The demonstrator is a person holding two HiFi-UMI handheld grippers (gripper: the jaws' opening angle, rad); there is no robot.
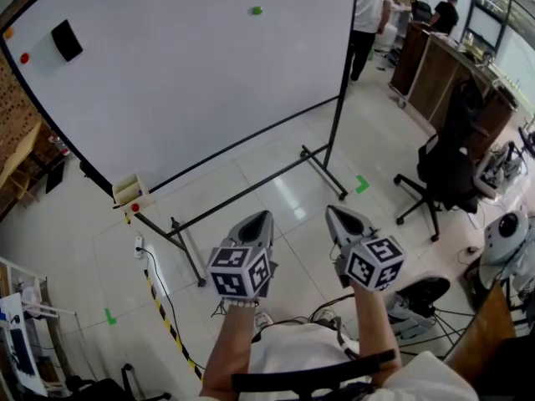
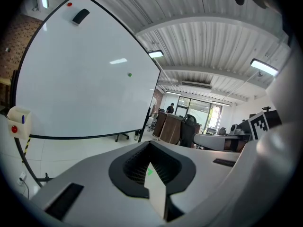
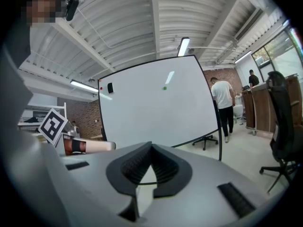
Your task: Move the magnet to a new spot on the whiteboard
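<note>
Left claw, right claw: both closed, empty.

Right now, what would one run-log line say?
left hand-held gripper: shut, empty | right hand-held gripper: shut, empty | green magnet: on whiteboard, untouched | task: not started

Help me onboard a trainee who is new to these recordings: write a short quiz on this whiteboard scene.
1. True or false: the green magnet sits high on the whiteboard, far from both grippers.
2. What is between the jaws of the right gripper? A: a magnet. B: a marker. C: nothing.
3. Fill in: in the head view, the black eraser sits near the whiteboard's upper ____ corner.
Key: 1 true; 2 C; 3 left.
</note>
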